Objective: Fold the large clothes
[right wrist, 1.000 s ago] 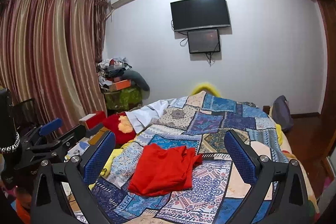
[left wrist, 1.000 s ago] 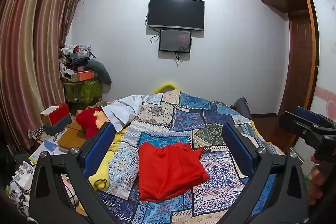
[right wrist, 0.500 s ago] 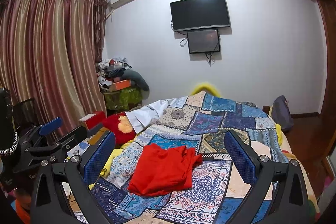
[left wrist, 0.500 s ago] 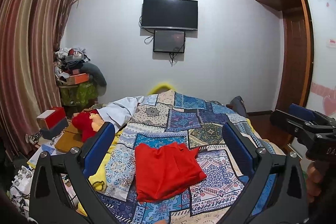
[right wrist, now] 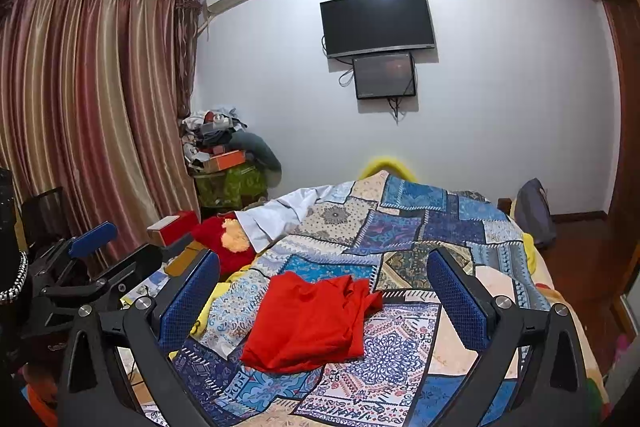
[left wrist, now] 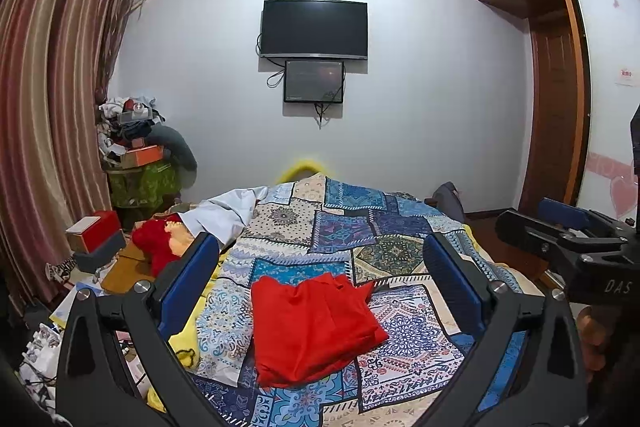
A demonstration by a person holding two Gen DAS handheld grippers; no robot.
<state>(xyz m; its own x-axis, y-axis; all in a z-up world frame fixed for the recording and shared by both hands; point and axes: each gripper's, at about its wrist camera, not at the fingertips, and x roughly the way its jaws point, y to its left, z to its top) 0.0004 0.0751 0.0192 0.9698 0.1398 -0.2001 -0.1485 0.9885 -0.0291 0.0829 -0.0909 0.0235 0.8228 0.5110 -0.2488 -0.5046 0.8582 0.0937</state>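
Observation:
A red garment [left wrist: 312,327] lies roughly folded on the patchwork bedspread [left wrist: 360,227], near the bed's front half; it also shows in the right wrist view as a red garment [right wrist: 312,323]. My left gripper [left wrist: 320,267] hangs above and short of it, wide open with nothing between its blue pads. My right gripper [right wrist: 324,275] is likewise wide open and empty above the cloth. Each gripper appears in the other's view: the right one [left wrist: 560,231] at the far right, the left one [right wrist: 96,255] at the far left.
The bedspread [right wrist: 420,219] covers the bed. A red plush toy [left wrist: 156,243] and a white cloth [left wrist: 224,207] lie at the bed's left side. Boxes [left wrist: 92,235] and clutter crowd the floor on the left. A wooden wardrobe [left wrist: 556,107] stands on the right, curtains [right wrist: 80,107] on the left.
The left wrist view has swung slightly, so the garment sits a little further left and lower. The right gripper has stayed almost still. Both stay open.

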